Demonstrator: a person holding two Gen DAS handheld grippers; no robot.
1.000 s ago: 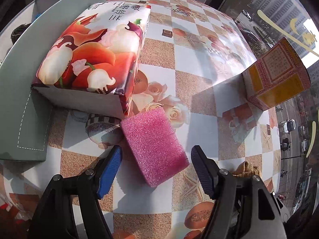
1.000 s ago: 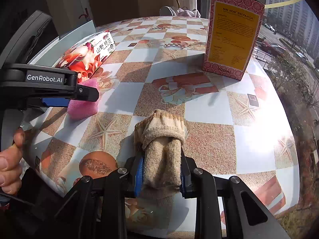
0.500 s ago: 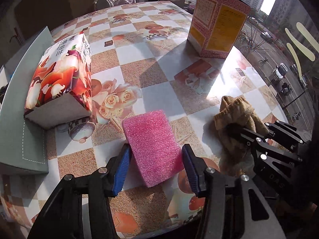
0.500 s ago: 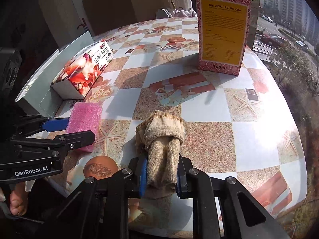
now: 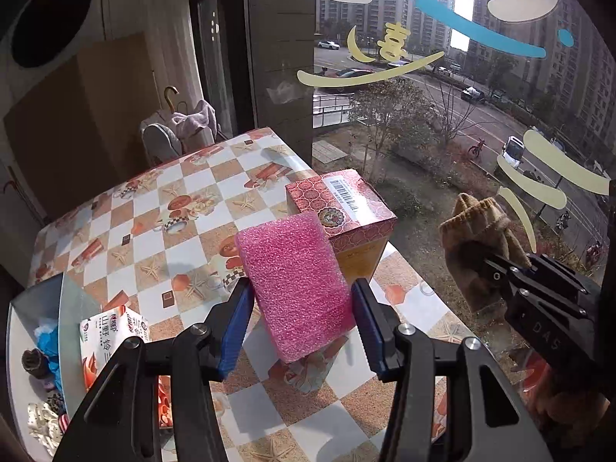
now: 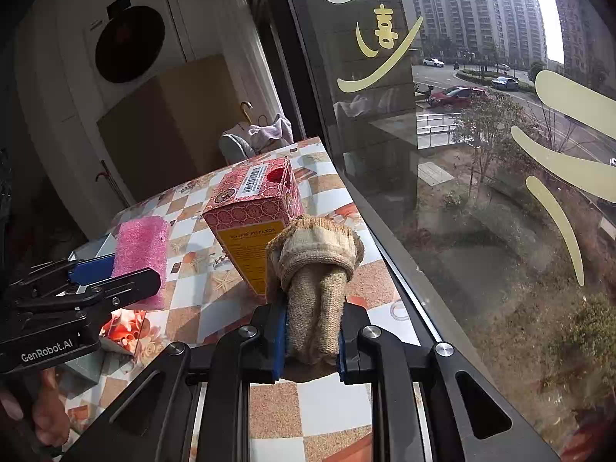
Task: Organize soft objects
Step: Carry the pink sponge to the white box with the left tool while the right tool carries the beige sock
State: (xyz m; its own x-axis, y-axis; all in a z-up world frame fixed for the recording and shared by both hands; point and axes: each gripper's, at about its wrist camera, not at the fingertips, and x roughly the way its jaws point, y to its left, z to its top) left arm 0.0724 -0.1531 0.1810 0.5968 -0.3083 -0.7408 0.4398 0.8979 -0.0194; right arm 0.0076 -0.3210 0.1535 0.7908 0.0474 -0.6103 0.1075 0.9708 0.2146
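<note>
Both grippers have risen from the surface (image 5: 184,208) with their loads. On the left, the left gripper (image 5: 300,300) holds the pink sponge (image 5: 294,288) between its fingers, above the checkered cloth. On the right, the right gripper (image 6: 312,342) clamps the rolled beige sock (image 6: 315,281) near the red box (image 6: 254,208).

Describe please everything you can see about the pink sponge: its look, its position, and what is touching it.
The pink sponge is a rectangular block of coarse, bubbly foam, bright magenta, with rounded corners and no visible damage. The left gripper holds it by its lower part, one blue pad on each long side. It is lifted off the checkered table, leaning slightly, its free end pointing away from the camera. Behind it stands the red box. In the right wrist view it looks upright. Only the pads touch it.
</note>
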